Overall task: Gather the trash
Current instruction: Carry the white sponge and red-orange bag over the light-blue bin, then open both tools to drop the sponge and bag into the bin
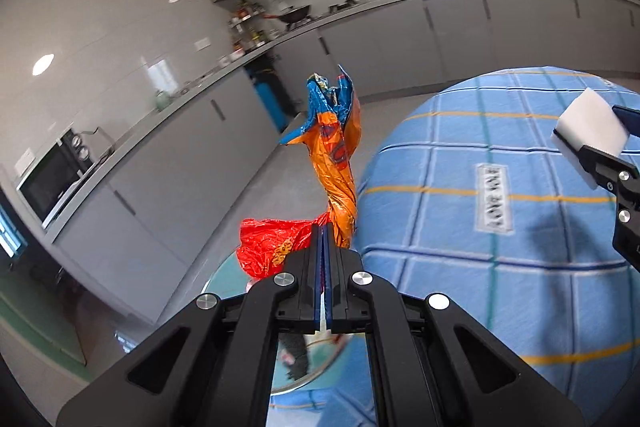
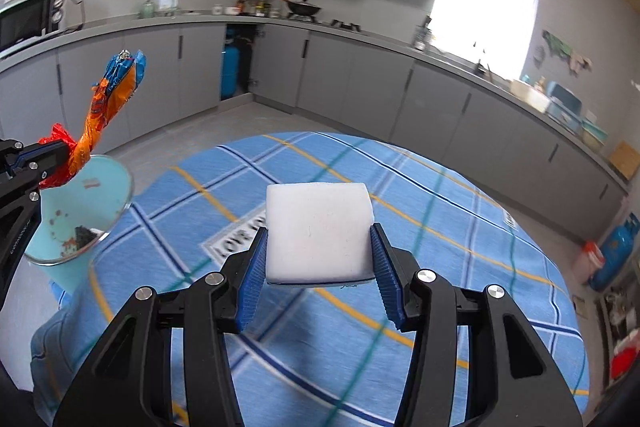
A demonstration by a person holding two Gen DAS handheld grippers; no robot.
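Observation:
My left gripper is shut on a crumpled snack wrapper, orange and blue with a red end, which stands up from the jaws. From the right wrist view the same wrapper sits at the far left, held above a light blue bin with dark scraps inside. My right gripper is shut on a white sponge block, its blue pads pressing both sides, over the table. In the left wrist view the sponge shows at the right edge.
A round table carries a blue checked cloth with yellow lines. Grey kitchen cabinets and a counter run along the far walls, with a microwave, a wok and a blue gas cylinder. Grey floor lies between.

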